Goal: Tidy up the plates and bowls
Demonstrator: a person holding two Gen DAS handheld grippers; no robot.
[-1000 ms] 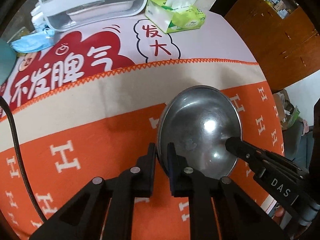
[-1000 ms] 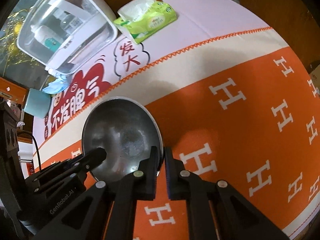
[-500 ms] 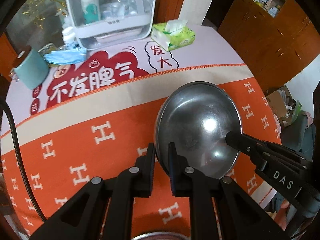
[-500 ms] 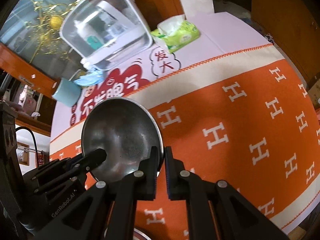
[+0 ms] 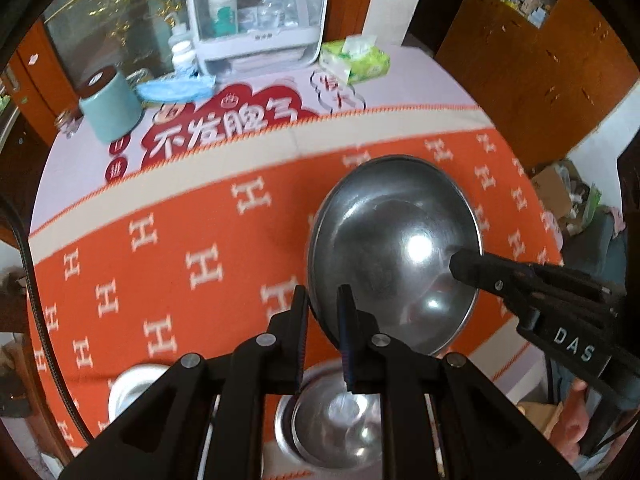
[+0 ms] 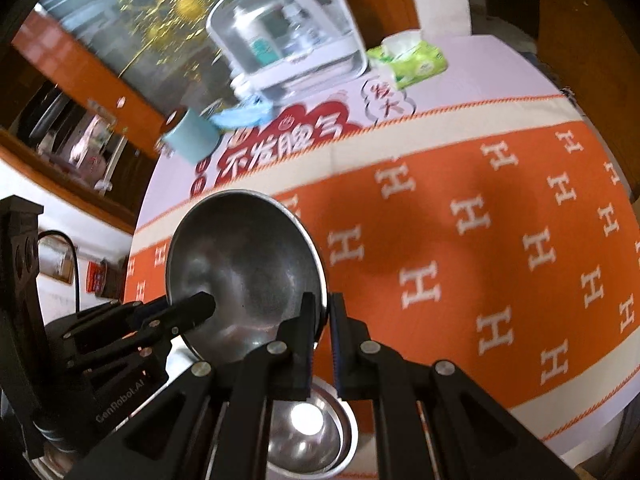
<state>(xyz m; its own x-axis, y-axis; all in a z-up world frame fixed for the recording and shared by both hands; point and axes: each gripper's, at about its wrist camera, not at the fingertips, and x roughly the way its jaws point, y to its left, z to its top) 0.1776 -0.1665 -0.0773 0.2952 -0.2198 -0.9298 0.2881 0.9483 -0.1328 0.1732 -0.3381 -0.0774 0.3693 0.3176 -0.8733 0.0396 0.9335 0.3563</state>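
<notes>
A steel bowl [image 5: 392,248] hangs tilted above the orange tablecloth, held by its rim from two sides. My left gripper [image 5: 322,300] is shut on the rim's near left edge. My right gripper [image 6: 322,308] is shut on the opposite edge, and its fingers [image 5: 480,270] reach in from the right in the left wrist view. In the right wrist view the same steel bowl [image 6: 240,264] shows the left gripper's fingers [image 6: 192,308] at its lower left. A second steel bowl [image 5: 340,420] [image 6: 304,432] sits on the table below the fingers. Left of it stands a white bowl [image 5: 128,388].
At the table's far side stand a clear-lidded white storage box [image 5: 256,12], a green tissue pack [image 5: 356,60], a teal cup [image 5: 110,108] and a blue face mask [image 5: 176,88]. A black cable [image 5: 32,280] runs down the left. A person's hand [image 5: 576,408] shows at lower right.
Both grippers have risen and drawn back toward the table's near edge with the steel bowl between them. The second steel bowl and the white bowl have come into view below.
</notes>
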